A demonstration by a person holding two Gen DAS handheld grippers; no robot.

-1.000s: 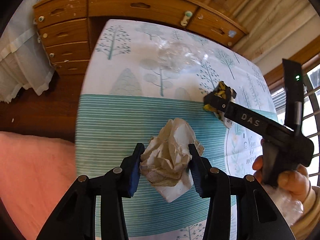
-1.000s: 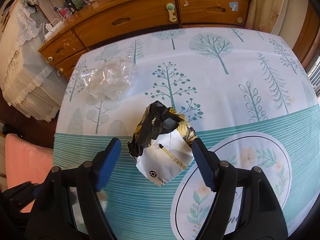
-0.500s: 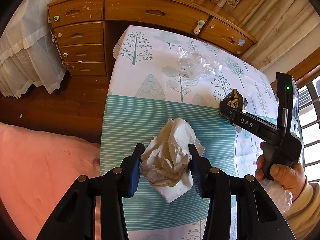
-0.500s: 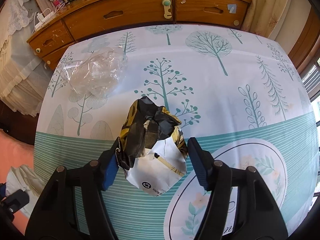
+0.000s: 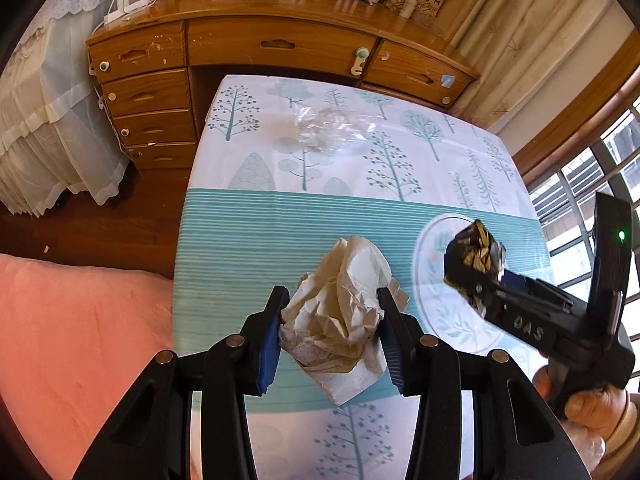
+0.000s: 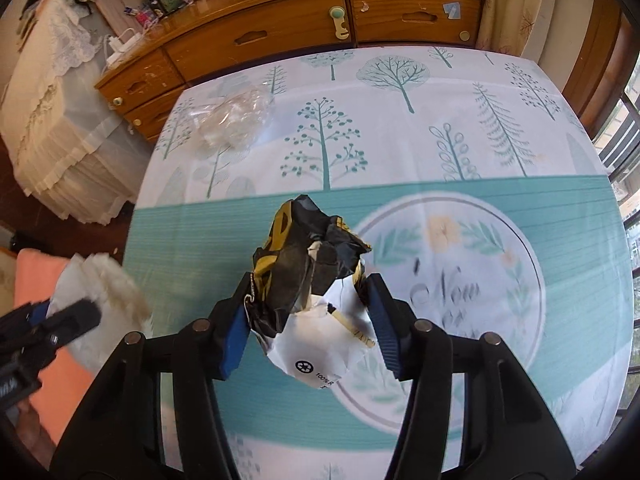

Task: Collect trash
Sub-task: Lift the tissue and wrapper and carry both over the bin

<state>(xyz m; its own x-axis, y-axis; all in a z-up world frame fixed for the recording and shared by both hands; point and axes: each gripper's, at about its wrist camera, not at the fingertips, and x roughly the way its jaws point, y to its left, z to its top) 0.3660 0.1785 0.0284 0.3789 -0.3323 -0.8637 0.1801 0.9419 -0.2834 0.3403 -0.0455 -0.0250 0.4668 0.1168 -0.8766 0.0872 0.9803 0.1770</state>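
My left hand-held gripper (image 5: 330, 330) pinched crumpled paper (image 5: 340, 320), my right hand-held gripper (image 6: 306, 320), just closing, a crumpled wrapper (image 6: 308, 276): light, compressible, best gripped mid-wad.

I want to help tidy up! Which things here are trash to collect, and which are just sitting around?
For the job:
- crumpled white paper, clamped in the left hand-held gripper
- black and yellow wrapper, clamped in the right hand-held gripper
- clear plastic bag, lying on the tablecloth

Just lying about:
- wooden dresser
- white curtain
- pink blanket
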